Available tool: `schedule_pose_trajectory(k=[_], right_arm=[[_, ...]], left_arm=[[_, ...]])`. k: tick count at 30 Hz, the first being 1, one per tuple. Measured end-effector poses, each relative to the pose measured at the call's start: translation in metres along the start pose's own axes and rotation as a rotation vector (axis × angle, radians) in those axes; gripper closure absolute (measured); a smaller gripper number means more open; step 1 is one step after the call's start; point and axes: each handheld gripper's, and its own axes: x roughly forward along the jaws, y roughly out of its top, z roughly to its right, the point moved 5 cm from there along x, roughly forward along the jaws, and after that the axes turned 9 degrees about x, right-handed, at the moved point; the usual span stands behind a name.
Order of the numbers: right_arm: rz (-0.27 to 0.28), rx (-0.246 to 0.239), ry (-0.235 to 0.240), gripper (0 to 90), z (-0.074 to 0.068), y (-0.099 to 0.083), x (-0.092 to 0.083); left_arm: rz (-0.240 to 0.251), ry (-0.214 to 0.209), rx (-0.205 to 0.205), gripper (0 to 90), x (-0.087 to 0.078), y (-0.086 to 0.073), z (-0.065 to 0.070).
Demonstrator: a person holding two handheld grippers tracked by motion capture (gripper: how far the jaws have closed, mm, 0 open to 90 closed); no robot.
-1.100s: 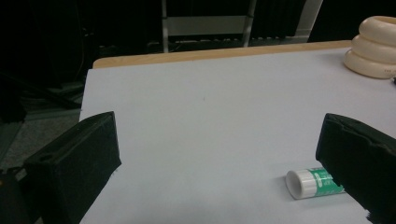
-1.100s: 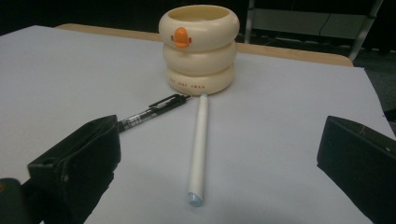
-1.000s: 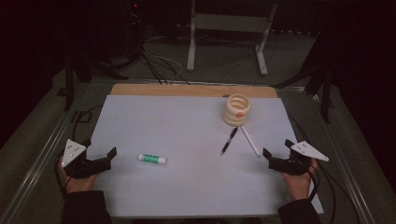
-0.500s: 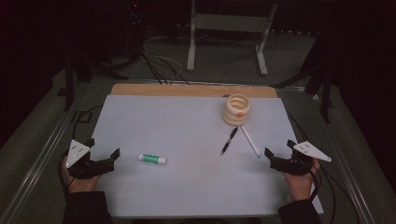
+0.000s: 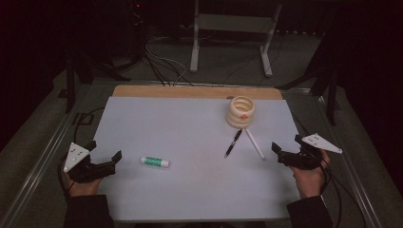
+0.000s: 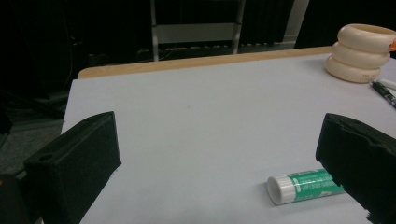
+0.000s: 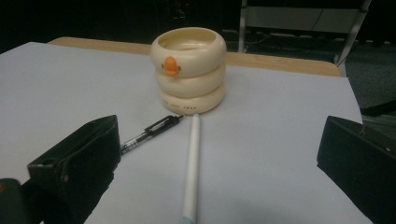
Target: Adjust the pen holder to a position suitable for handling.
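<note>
**Both tongs apart, nothing held**

The landmark is the cream, three-ringed holder with an orange beak [image 5: 241, 112] standing toward the far right of the pale grey surface [image 5: 190, 128]. Just in front of it lie a black pen [image 5: 233, 143] and a white pen [image 5: 254, 143], their far ends near its base. The right tongs [image 5: 285, 153] hover near these, jaws wide apart. Well to the holder's left, the green-and-white glue stick [image 5: 155, 162] lies flat, just beside the left tongs [image 5: 105, 159], also spread open and empty.
</note>
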Motion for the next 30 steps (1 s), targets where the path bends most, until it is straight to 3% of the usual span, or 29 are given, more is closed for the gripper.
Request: schedule_pose_trajectory(k=[9, 30], right_arm=[[-0.017, 0.021, 0.032, 0.0, -0.002, 0.027, 0.009], [-0.053, -0.021, 0.042, 0.0, -0.012, 0.065, 0.047]], left_arm=[[0.007, 0.003, 0.019, 0.1, 0.0, 0.001, 0.001], [-0.02, -0.004, 0.022, 0.1, 0.003, 0.0, -0.001]])
